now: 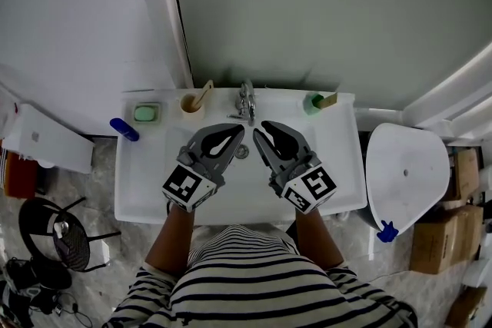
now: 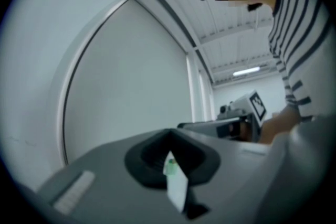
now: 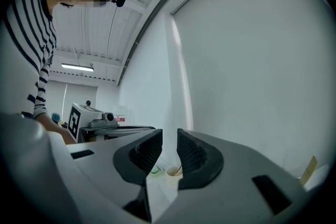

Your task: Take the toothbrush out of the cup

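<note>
A tan cup point(image 1: 190, 103) with a wooden toothbrush point(image 1: 205, 93) leaning in it stands on the back rim of the white sink point(image 1: 146, 188), left of the faucet point(image 1: 246, 101). A green cup point(image 1: 311, 103) with another brush point(image 1: 329, 99) stands at the back right. Both grippers hover over the basin, pointing at the back wall. My left gripper point(image 1: 235, 131) point(image 2: 169, 135) is shut and empty. My right gripper point(image 1: 261, 128) point(image 3: 169, 139) is open by a narrow gap with nothing in it; through that gap the tan cup point(image 3: 172, 170) shows far ahead.
A green soap dish point(image 1: 146, 113) and a blue object point(image 1: 124, 129) lie at the sink's back left. A white toilet lid point(image 1: 406, 169) stands to the right, with cardboard boxes point(image 1: 438, 242) beyond it. A black stool point(image 1: 58, 230) is on the floor at the left.
</note>
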Tool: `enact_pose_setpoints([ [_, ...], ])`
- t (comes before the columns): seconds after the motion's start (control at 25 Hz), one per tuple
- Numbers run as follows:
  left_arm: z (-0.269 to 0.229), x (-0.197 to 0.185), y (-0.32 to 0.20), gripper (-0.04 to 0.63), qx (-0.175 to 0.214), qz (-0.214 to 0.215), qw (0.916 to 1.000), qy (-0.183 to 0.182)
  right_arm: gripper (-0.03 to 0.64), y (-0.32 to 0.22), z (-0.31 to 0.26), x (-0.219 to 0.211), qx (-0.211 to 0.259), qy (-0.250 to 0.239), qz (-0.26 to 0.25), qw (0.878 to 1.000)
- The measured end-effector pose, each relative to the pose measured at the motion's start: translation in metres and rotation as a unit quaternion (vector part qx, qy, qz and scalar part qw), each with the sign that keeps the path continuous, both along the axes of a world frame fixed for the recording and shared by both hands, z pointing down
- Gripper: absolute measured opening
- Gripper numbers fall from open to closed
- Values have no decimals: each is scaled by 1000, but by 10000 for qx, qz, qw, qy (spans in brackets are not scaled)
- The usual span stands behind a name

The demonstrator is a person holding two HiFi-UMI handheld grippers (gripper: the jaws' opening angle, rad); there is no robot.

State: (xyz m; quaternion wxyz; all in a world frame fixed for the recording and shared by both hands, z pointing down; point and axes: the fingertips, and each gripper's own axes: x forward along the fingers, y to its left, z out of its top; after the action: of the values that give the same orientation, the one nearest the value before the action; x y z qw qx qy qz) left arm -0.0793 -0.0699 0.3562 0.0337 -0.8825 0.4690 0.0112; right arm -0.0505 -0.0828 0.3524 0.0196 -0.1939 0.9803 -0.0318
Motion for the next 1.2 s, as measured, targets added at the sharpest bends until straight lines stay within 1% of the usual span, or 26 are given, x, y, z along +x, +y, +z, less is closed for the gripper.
enact_pose_setpoints([
  [0.24,1,-43,3,6,-34,177,9997,140,57,7,1,-41,-17,74,204,9998],
  [0.52,8,-93,8,6,-77,432,9988,225,59,12,6,-87,-60,122,530,9985],
  [0.64,15,-115,10,6,-114,500,9982,316,60,16,10,-105,-73,165,680,9975],
  [0.76,19,-132,10,8,-128,582,9977,323,60,22,13,-120,-85,217,804,9965],
  [0.92,26,-146,13,6,-182,741,9964,382,60,29,19,-135,-106,332,890,9954],
  [1.2,32,-151,11,6,-280,957,9939,465,60,31,22,-144,-139,506,992,9937],
])
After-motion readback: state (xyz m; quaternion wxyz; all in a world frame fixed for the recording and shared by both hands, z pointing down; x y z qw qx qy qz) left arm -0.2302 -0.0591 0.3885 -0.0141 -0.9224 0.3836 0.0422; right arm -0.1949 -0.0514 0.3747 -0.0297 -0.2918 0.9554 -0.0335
